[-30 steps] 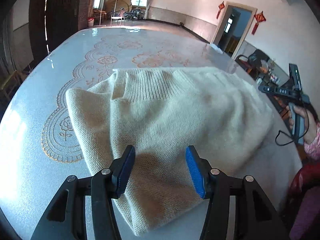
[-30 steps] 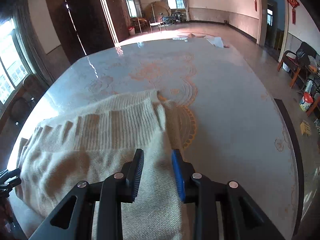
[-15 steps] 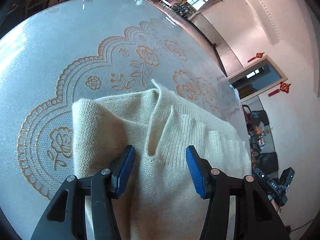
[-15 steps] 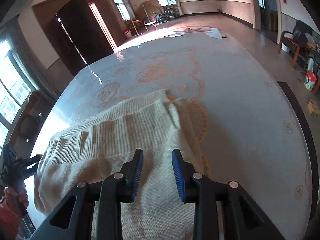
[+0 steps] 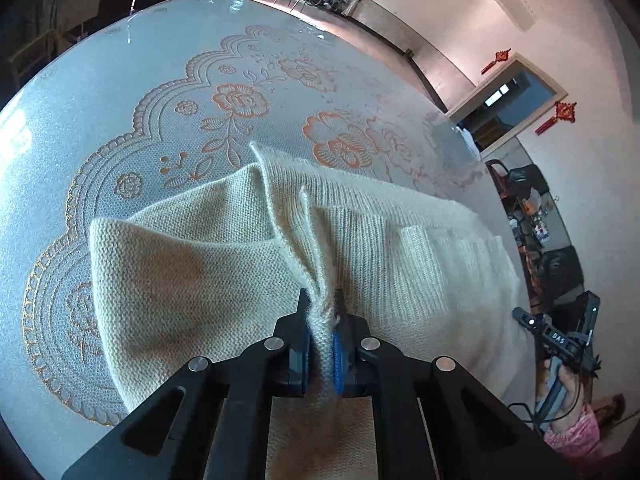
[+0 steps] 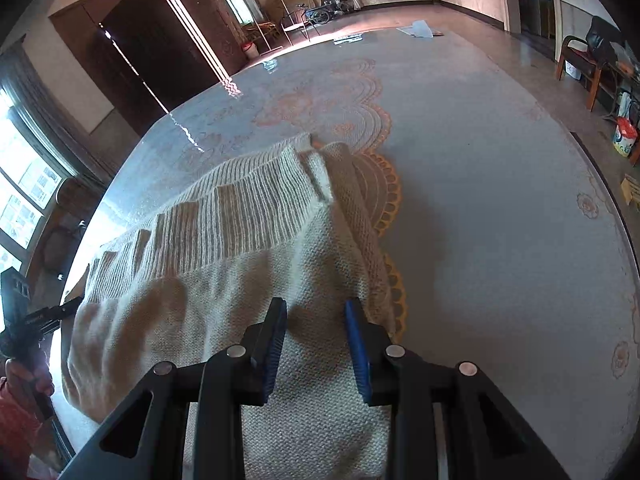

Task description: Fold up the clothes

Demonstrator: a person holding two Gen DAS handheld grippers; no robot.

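Note:
A cream knitted sweater (image 5: pixel 224 264) lies partly folded on the table, ribbed hem toward the far side. My left gripper (image 5: pixel 321 312) is shut on a pinched ridge of the sweater's knit. In the right wrist view the same sweater (image 6: pixel 240 240) spreads left of centre. My right gripper (image 6: pixel 316 320) is open, its blue-padded fingers standing over the sweater's right edge with cloth beneath them. The right gripper also shows in the left wrist view (image 5: pixel 560 344), at the far right, held in a hand.
The table wears a pale blue cloth with an orange lace flower pattern (image 5: pixel 240 100). Its edge (image 6: pixel 600 184) curves on the right. Chairs (image 6: pixel 588 56) and clutter stand beyond it. A dark wardrobe (image 6: pixel 152 48) stands at the back left.
My left gripper has closed onto a fold of the sweater; it was open before. The right gripper stays open, hovering over the sweater's right edge, and has shifted slightly.

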